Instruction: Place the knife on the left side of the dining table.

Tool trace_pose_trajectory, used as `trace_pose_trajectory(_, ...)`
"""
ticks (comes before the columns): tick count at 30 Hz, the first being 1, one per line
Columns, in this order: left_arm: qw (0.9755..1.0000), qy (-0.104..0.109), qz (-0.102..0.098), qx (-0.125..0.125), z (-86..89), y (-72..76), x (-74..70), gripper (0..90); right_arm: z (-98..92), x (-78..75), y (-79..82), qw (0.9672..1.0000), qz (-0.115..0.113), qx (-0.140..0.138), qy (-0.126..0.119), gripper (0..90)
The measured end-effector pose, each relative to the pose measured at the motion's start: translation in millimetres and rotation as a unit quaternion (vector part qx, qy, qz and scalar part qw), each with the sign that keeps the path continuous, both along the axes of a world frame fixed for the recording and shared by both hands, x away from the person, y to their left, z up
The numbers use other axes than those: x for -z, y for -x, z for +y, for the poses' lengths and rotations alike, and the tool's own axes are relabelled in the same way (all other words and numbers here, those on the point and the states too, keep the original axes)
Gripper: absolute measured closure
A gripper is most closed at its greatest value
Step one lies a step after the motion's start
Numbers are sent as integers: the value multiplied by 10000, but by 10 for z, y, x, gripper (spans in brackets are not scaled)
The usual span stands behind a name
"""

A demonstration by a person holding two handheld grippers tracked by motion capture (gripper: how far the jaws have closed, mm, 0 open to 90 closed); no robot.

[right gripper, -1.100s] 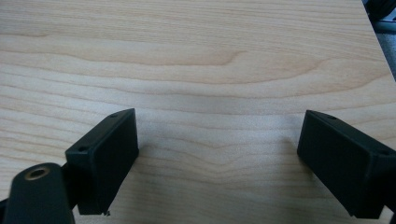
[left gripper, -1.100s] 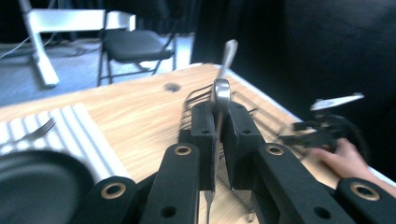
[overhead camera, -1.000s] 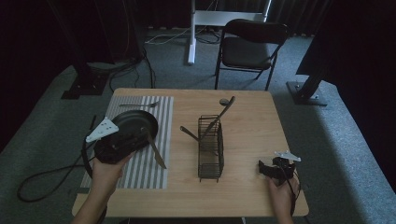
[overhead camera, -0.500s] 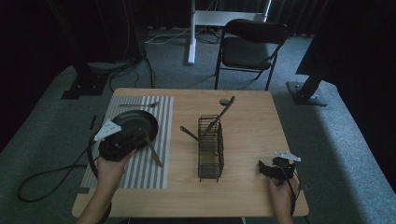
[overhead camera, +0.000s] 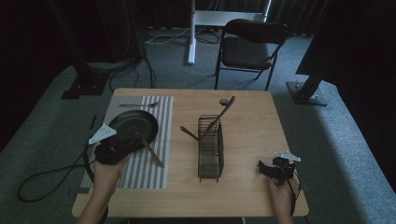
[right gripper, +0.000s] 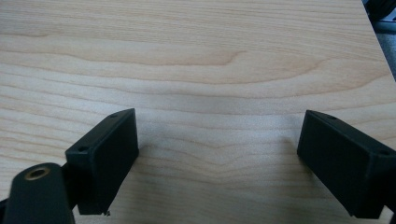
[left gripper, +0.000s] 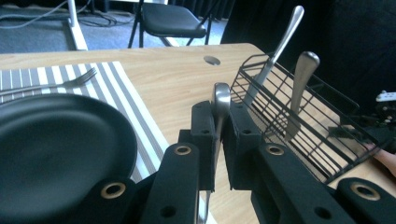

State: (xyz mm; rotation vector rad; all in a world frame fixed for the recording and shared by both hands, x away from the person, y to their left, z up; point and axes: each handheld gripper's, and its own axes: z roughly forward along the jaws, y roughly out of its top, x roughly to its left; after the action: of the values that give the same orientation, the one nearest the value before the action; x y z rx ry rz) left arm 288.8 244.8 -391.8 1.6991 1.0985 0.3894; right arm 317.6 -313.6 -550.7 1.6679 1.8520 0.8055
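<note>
Staged recording room, not a home. Black curtains (overhead camera: 56,28) surround a lone wooden table (overhead camera: 252,121) on grey carpet (overhead camera: 327,140). Floor cables (overhead camera: 168,37) and a folding chair (overhead camera: 250,49) sit behind.

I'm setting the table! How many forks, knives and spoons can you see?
4: a fork on the striped mat, a knife in the left gripper, two handles in the wire basket. More may be hidden.

Knife (left gripper: 219,112) blade hidden below left claw (left gripper: 218,140); basket (left gripper: 299,126) bottoms of utensils blurred behind wire.
</note>
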Motion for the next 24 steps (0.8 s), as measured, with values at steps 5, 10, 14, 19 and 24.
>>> trace_pose_trajectory(5, 9997, 161, 160, -4, 152, 51, 40, 834, 0, 0, 0, 10000, 1, -1, 2, 115)
trace_pose_trajectory(10, 9992, 253, 298, -3, 270, 64, 74, 832, 1, 0, 0, 10000, 2, 2, -1, 115)
trace_pose_trajectory(14, 9991, 255, 331, -24, 323, 71, 93, 823, 0, 0, 0, 10000, 2, 0, 0, 115)
trace_pose_trajectory(19, 9987, 259, 434, -21, 415, 77, 121, 804, 0, 0, 0, 10000, 2, 0, 0, 115)
trace_pose_trajectory(24, 9983, 283, 503, -72, 498, 85, 148, 803, 0, 0, 0, 10000, 0, 1, 0, 115)
